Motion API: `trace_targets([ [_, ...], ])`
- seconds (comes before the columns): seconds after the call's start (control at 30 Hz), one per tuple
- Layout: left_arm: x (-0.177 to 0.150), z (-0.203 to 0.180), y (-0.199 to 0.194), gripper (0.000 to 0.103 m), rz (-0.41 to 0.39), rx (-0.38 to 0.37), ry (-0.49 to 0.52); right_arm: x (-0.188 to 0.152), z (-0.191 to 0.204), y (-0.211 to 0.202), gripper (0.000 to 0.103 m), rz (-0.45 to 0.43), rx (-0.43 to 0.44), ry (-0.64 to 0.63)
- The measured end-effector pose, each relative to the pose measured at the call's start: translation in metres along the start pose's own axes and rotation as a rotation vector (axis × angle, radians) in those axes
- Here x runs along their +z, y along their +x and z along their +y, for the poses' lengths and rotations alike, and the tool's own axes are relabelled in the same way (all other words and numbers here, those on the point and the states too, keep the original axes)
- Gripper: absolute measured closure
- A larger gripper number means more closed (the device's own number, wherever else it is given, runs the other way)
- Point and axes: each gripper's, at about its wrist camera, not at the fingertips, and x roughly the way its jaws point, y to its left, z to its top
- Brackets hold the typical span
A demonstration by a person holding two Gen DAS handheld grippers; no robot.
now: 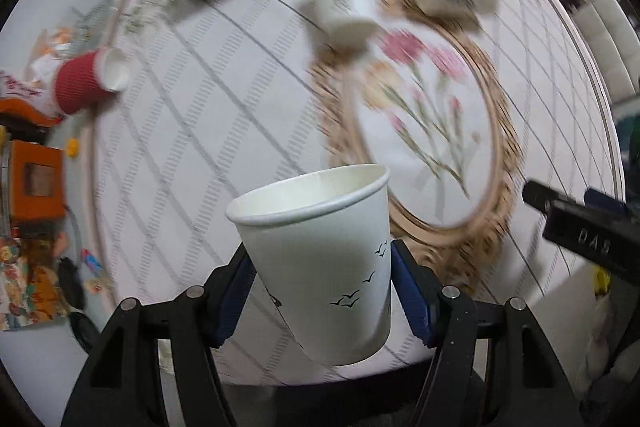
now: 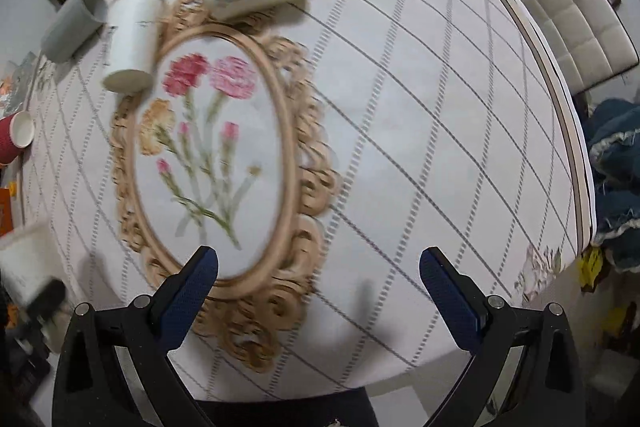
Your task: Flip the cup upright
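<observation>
Two claws, left claw (image 1: 320, 291) gripping white cup (image 1: 320, 259) mouth-up near table edge (image 1: 360, 371), right claw (image 2: 320, 291) spread wide over bare cloth.

Dining table, cloth-covered, with surrounding seating

Table (image 2: 400, 107): white grid-lined cloth, floral oval centre; pale padded chairs (image 2: 576, 39) far right and far left; blue fabric heap (image 2: 616, 163) right; pale floor.

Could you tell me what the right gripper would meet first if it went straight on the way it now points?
Probably the tablecloth, beside the floral oval print; the open right gripper has no cup ahead, though depth is unclear.
</observation>
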Motion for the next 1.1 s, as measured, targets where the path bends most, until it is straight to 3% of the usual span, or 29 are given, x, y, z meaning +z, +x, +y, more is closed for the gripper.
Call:
trace_targets([
  [0.2, -0.002, -0.037, 0.036, 0.039, 0.083, -0.01, 0.042, -0.011, -0.038, 0.011, 0.001, 0.019, -0.024, 0.041],
  [0.43, 0.005, -0.043, 0.059, 0.035, 0.112, -0.007, 0.009, -0.023, -0.076, 0.017, 0.001, 0.046, -0.057, 0.086],
  [0.5, 0.006, -0.039, 0.063, 0.024, 0.122, -0.016, -0.009, -0.025, -0.083, 0.017, 0.001, 0.046, -0.061, 0.089],
  [0.57, 0.005, -0.036, 0.067, 0.007, 0.128, -0.015, -0.018, -0.026, -0.087, 0.018, 0.001, 0.046, -0.064, 0.09],
  [1.1, 0.005, -0.038, 0.071, 0.006, 0.129, -0.024, -0.039, -0.009, -0.064, 0.02, 0.001, 0.048, -0.088, 0.068],
])
